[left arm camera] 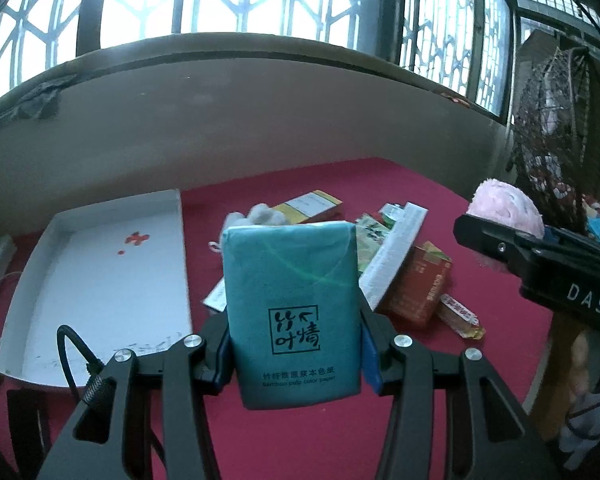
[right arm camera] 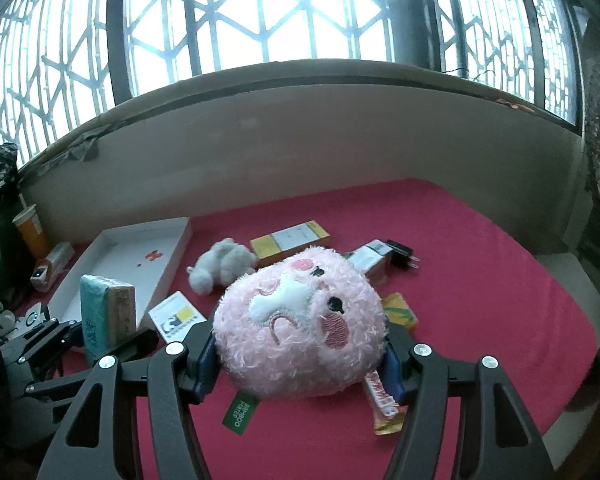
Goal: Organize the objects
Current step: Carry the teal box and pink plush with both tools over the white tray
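Observation:
My left gripper (left arm camera: 294,356) is shut on a teal tissue pack (left arm camera: 292,312), held upright above the red tablecloth; the same pack (right arm camera: 100,316) shows at the left of the right wrist view. My right gripper (right arm camera: 302,364) is shut on a round pink plush toy (right arm camera: 300,324) with an embroidered face, lifted over the cloth; that plush (left arm camera: 504,208) and a black finger (left arm camera: 496,246) appear at the right of the left wrist view. A shallow white tray (left arm camera: 100,272) lies at the left on the table, seen again as the white tray (right arm camera: 140,264).
Loose on the red cloth (right arm camera: 480,280) lie a small white plush (right arm camera: 220,264), a yellow-and-white box (right arm camera: 288,242), an orange box (left arm camera: 416,288), a white card (right arm camera: 176,318), a candy wrapper (right arm camera: 384,404) and a black plug (right arm camera: 402,258). A wall and barred windows stand behind.

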Demonstrator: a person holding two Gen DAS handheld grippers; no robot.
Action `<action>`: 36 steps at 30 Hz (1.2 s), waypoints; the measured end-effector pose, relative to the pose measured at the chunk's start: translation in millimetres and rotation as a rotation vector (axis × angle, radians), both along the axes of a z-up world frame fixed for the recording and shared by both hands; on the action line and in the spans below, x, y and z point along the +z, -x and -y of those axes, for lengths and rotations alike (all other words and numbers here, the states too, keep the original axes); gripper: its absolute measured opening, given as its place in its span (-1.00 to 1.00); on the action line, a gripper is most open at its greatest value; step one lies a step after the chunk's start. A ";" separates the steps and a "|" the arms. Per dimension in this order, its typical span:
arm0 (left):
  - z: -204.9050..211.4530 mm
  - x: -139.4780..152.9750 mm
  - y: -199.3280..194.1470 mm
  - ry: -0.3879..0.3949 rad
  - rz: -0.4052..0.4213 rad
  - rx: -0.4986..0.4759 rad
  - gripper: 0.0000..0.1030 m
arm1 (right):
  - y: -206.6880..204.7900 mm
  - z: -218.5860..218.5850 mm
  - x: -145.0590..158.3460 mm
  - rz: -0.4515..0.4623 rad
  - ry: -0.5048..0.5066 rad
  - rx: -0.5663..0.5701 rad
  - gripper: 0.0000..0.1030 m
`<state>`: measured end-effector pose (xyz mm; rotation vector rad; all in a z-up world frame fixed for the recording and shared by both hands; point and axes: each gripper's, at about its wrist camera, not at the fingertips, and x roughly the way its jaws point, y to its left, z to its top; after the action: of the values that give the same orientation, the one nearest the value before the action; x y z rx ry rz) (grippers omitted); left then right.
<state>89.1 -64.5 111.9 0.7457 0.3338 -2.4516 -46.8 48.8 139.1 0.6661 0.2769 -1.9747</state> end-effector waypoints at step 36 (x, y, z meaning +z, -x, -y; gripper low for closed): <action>103.2 14.0 -108.1 0.017 -0.010 0.330 -0.05 | -105.9 104.0 6.4 -0.040 -0.039 0.241 0.34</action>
<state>197.2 -167.7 125.9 0.6163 0.4049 -2.1450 59.1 -55.2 145.5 0.5899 0.4020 -1.7569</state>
